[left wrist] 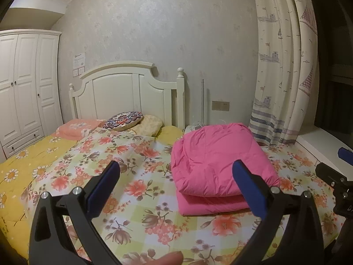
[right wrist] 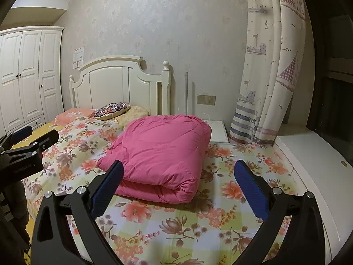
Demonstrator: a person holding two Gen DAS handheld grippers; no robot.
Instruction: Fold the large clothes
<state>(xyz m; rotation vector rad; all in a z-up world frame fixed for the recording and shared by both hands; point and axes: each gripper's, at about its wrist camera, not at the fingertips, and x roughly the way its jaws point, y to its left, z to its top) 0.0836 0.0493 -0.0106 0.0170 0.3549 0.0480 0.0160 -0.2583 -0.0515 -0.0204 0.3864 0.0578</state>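
Observation:
A pink padded garment [left wrist: 218, 161] lies folded into a thick rectangular bundle on the floral bedspread [left wrist: 136, 176]; it also shows in the right wrist view [right wrist: 163, 154]. My left gripper [left wrist: 176, 172] is open and empty, held above the bed, just left of and short of the bundle. My right gripper [right wrist: 178, 174] is open and empty, held over the near end of the bundle, not touching it. The right gripper shows at the right edge of the left wrist view [left wrist: 339, 174], and the left gripper at the left edge of the right wrist view [right wrist: 26, 145].
A white headboard [left wrist: 132, 92], pillows and a round patterned cushion [left wrist: 124, 119] are at the bed's head. A white wardrobe [left wrist: 22, 88] stands left. A curtain [left wrist: 284, 66] and white sill [right wrist: 308, 165] are right. A white nightstand [right wrist: 218, 130] is behind the bundle.

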